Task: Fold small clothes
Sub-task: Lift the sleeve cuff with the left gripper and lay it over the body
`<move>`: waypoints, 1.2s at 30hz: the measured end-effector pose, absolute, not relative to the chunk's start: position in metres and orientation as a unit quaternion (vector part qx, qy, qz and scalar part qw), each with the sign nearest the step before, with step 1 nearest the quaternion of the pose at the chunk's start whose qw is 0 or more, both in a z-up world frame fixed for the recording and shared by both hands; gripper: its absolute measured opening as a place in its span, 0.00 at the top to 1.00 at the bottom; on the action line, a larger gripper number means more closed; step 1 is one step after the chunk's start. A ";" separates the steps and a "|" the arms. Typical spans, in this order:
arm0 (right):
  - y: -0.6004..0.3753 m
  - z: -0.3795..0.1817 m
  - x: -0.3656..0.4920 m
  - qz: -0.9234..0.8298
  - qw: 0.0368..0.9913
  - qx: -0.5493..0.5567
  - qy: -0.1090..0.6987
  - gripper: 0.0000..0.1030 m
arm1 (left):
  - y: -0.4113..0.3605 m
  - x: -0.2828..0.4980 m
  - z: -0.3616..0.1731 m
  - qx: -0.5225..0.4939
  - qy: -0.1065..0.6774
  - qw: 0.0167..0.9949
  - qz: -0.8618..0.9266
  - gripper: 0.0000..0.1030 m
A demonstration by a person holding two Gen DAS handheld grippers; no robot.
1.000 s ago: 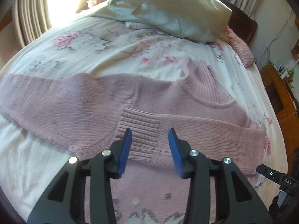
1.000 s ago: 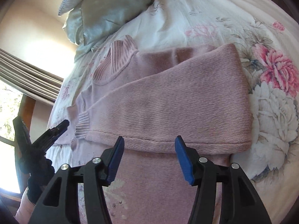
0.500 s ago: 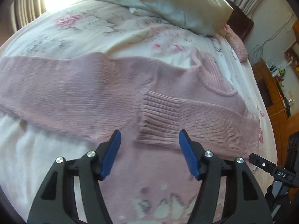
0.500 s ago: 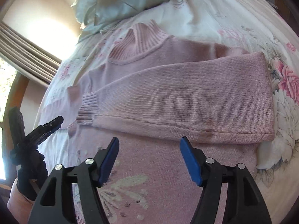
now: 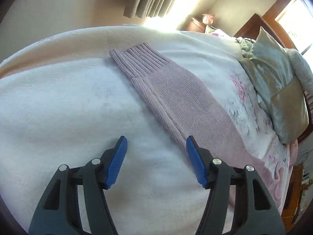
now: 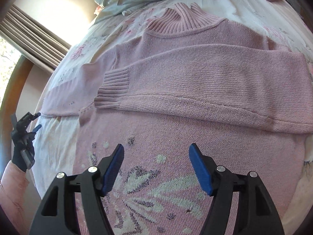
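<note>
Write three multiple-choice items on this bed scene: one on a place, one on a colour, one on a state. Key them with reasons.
1. Where does the folded sleeve's cuff lie?
A. across the sweater's chest
B. on the pillow
C. off the bed

2. What colour is the sweater?
A. green
B. pink
C. navy

3. How is the right claw?
A. shut on the collar
B. shut on the sleeve
C. open, holding nothing

Key: 1 A, the sleeve crosses the chest below the collar; 2 B, pink knit throughout; 3 C, its blue pads stand apart above the sweater.

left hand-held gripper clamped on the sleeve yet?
No. In the left wrist view the left hand-held gripper is open and empty over the white blanket, with the sweater's outstretched sleeve beside its right finger.
</note>
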State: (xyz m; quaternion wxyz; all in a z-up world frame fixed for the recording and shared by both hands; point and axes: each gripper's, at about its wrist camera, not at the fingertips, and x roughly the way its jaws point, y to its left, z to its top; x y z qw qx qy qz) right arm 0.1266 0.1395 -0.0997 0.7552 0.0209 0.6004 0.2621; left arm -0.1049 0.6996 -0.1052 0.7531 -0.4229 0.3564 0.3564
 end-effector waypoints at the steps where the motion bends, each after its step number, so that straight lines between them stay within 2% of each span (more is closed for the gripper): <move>1: 0.142 -0.101 0.127 0.259 0.755 0.019 0.602 0.33 | 0.707 -0.102 -0.105 -0.428 0.351 0.754 0.355 0.40; 8: 0.146 -0.108 0.128 0.238 0.758 0.018 0.607 0.33 | 0.748 -0.090 -0.118 -0.459 0.325 0.749 0.350 0.43; 9: 0.145 -0.109 0.128 0.236 0.758 0.017 0.607 0.33 | 0.752 -0.089 -0.119 -0.460 0.322 0.749 0.351 0.48; 11: 0.144 -0.108 0.127 0.232 0.760 0.013 0.608 0.33 | 0.761 -0.088 -0.120 -0.468 0.319 0.747 0.349 0.65; 13: 0.141 -0.106 0.127 0.228 0.761 0.013 0.607 0.33 | 0.764 -0.088 -0.119 -0.471 0.314 0.744 0.355 0.95; 20: 0.129 -0.098 0.128 0.217 0.769 0.016 0.601 0.33 | 0.724 -0.066 -0.070 -0.418 0.283 0.801 0.321 0.95; 26: 0.113 -0.098 0.131 0.207 0.772 0.032 0.600 0.33 | 0.618 -0.008 -0.023 -0.332 0.295 0.868 0.221 0.95; 36: 0.069 -0.097 0.132 0.196 0.778 0.054 0.594 0.33 | 0.430 0.073 -0.026 -0.294 0.336 0.893 0.050 0.95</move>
